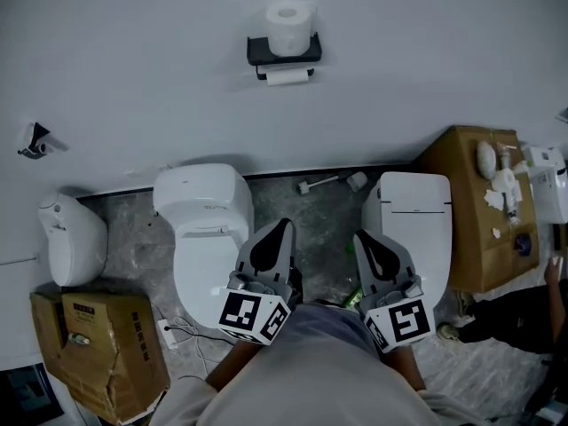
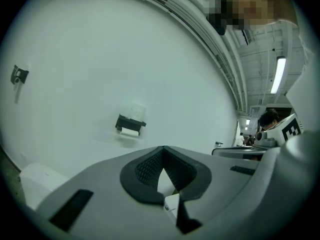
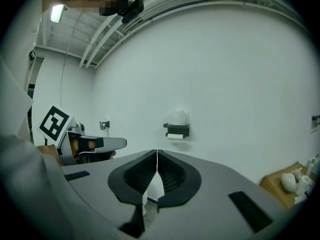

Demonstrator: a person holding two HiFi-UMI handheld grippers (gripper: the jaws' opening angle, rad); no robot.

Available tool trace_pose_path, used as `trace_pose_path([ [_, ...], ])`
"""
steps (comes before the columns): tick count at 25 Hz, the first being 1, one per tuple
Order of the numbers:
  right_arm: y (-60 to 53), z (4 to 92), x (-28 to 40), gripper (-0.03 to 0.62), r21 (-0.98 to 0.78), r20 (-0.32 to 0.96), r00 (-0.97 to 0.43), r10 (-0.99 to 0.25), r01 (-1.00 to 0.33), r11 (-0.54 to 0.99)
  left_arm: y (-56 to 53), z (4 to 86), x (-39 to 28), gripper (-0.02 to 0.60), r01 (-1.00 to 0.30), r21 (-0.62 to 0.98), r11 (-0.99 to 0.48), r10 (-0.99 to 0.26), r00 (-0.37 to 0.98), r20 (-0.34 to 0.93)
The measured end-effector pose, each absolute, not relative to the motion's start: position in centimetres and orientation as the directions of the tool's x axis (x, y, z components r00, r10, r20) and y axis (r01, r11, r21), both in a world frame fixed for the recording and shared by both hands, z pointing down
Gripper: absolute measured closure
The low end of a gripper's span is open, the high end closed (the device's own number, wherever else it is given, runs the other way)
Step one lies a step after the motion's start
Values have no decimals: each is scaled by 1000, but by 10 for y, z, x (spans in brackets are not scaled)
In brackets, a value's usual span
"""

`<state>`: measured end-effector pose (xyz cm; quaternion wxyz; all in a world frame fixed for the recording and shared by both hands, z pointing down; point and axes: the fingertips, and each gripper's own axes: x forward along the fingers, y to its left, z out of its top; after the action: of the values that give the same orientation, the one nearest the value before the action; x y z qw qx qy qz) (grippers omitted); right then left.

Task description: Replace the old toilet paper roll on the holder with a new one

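Two grippers: left gripper (image 1: 284, 227) and right gripper (image 1: 362, 236) side by side, close to the person's torso (image 1: 311, 366), both pointing at the wall (image 1: 133, 69).
Jaws: both clenched, nothing between them.
Holder (image 1: 284, 53): on the wall, well ahead of both grippers.
Rolls: full roll (image 1: 289, 27) stands on top of the holder; old roll (image 1: 288, 75) hangs beneath.

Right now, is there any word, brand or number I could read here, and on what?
No text is legible.
On the brown cardboard box: a label and dark print, too small and blurred to read.
On the left gripper and the right gripper: cubes with black-and-white square patterns, no letters.
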<state>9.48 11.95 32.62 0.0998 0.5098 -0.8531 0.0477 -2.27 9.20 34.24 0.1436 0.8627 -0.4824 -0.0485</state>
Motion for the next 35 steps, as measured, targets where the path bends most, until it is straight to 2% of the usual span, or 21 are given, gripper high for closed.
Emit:
trace_pose_path([
  [14, 19, 311, 26, 577, 81, 192, -444, -875, -882, 465, -10, 329, -79, 577, -780, 314, -542, -822, 570, -3],
  [23, 1, 314, 13, 577, 108, 215, -405, -889, -894, 434, -35, 339, -90, 578, -742, 374, -556, -804, 595, -13],
  [35, -21, 313, -1, 577, 103, 209, -442, -872, -877, 469, -54, 345, -101, 578, -725, 447, -524, -817, 576, -22],
])
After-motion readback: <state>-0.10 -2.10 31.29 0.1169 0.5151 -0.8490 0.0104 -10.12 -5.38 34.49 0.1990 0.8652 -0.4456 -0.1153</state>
